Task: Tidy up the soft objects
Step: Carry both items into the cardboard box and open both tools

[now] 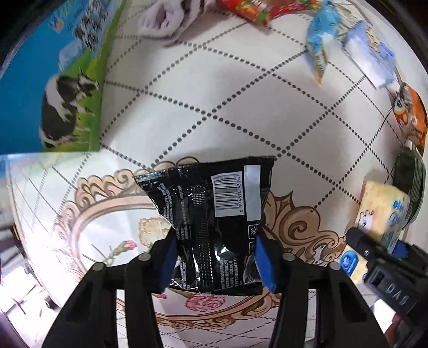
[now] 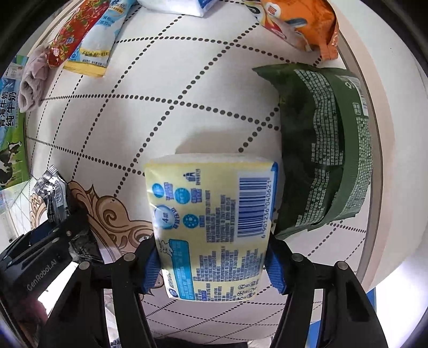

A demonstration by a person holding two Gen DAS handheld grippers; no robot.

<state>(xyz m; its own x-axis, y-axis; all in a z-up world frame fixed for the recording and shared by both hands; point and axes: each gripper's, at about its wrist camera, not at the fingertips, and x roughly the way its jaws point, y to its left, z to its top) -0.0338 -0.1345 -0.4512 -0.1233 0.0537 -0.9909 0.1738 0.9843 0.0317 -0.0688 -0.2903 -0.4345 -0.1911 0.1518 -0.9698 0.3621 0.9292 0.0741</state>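
Note:
My left gripper (image 1: 214,257) is shut on a black snack bag (image 1: 214,214) with a white barcode label, held just above the patterned tablecloth (image 1: 227,101). My right gripper (image 2: 211,262) is shut on a yellow tissue pack (image 2: 211,214) with blue print and a barcode. The tissue pack and right gripper also show at the right edge of the left wrist view (image 1: 382,211). The black bag and left gripper show at the left edge of the right wrist view (image 2: 56,198).
A milk carton box with cows (image 1: 50,88) stands at the left. A rolled cloth (image 2: 32,83), a red floral packet (image 2: 72,34), a blue-yellow packet (image 2: 99,45), a white tissue pack (image 1: 371,56) and an orange bag (image 2: 302,21) line the far side. A dark green bag (image 2: 326,150) lies right of the tissue pack, near the table edge.

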